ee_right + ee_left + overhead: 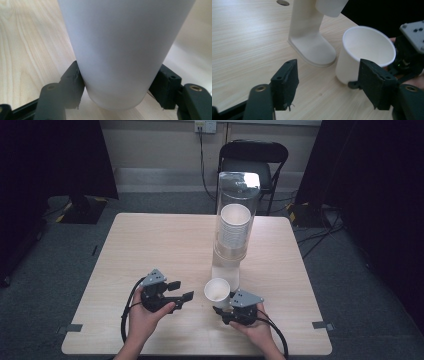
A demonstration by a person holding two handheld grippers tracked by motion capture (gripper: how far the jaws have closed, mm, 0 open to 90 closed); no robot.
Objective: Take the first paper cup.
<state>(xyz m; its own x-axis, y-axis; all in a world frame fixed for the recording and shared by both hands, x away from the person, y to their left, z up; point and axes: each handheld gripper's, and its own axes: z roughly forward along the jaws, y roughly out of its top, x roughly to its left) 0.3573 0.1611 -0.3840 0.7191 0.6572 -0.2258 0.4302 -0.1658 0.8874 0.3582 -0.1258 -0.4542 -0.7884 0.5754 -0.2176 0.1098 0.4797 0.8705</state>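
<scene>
A white paper cup (217,290) stands slightly tilted near the table's front, just before the foot of a clear cup dispenser (235,220) that holds a stack of cups. My right gripper (223,307) is shut on the cup's lower part. In the right gripper view the cup (120,50) sits between both jaws, pressed by my right gripper (117,82). My left gripper (181,290) is open, a short way left of the cup. In the left gripper view the open gripper (328,67) faces the cup (364,50) and the dispenser's foot (309,42).
The light wooden table (150,245) has bare room on its left half and behind my left gripper. A black chair (252,155) stands beyond the far edge. Dark curtains hang at both sides. Cables trail from both grippers toward the front edge.
</scene>
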